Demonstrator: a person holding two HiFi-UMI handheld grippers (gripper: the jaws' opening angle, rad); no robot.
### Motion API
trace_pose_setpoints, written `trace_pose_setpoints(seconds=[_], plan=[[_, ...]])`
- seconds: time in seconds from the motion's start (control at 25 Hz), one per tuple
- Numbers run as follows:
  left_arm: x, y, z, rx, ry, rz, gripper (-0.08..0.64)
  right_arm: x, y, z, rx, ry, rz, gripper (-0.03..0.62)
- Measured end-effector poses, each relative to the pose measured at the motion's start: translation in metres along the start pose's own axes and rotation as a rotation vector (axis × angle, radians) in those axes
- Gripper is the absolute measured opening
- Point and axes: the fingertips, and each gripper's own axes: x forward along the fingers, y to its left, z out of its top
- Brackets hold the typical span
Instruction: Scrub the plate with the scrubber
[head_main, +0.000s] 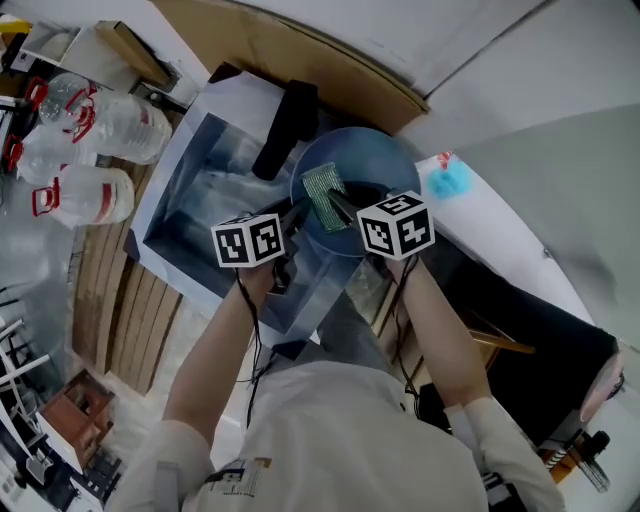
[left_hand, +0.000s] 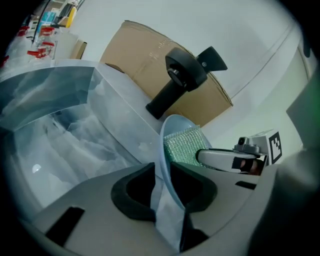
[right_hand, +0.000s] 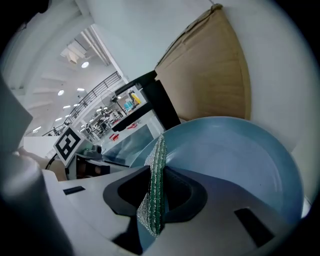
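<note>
A round blue plate (head_main: 375, 175) is held tilted on edge above the right side of a sink basin (head_main: 190, 215). My left gripper (head_main: 292, 215) grips the plate's near rim; in the left gripper view the rim (left_hand: 172, 127) runs between its dark pads (left_hand: 132, 192), shut on it. My right gripper (head_main: 342, 207) is shut on a green mesh scrubber (head_main: 323, 195), whose flat side lies against the plate's face. In the right gripper view the scrubber (right_hand: 156, 175) stands edge-on between the jaws with the plate (right_hand: 225, 155) just beyond. The scrubber (left_hand: 182, 145) also shows in the left gripper view.
The basin is lined with clear plastic film. A black cylindrical fixture (head_main: 285, 125) stands at its back edge before a sheet of cardboard (head_main: 300, 50). Large water bottles (head_main: 90, 130) lie at the left. A bright blue object (head_main: 450, 180) rests on the white counter at the right.
</note>
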Motion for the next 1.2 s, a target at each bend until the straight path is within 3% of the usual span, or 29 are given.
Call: trace_pose_setpoints(seconds=[0.08, 0.44, 0.84, 1.08, 1.2], plan=[[0.003, 0.001, 0.0, 0.003, 0.009, 0.01, 0.059, 0.007, -0.004, -0.002, -0.049, 0.047, -0.011, 0.097], [0.004, -0.001, 0.004, 0.027, 0.039, 0.024, 0.054, 0.024, -0.016, 0.005, -0.314, 0.174, -0.087, 0.092], [0.0, -0.001, 0.007, 0.014, 0.039, 0.041, 0.057, 0.024, -0.041, 0.035, -0.522, 0.229, -0.235, 0.084], [-0.007, 0.002, 0.007, -0.062, -0.001, 0.046, 0.042, -0.006, -0.077, 0.037, -0.663, 0.334, -0.414, 0.08], [-0.011, 0.008, 0.01, -0.049, -0.018, 0.074, 0.031, -0.029, -0.093, 0.025, -0.727, 0.38, -0.509, 0.078]])
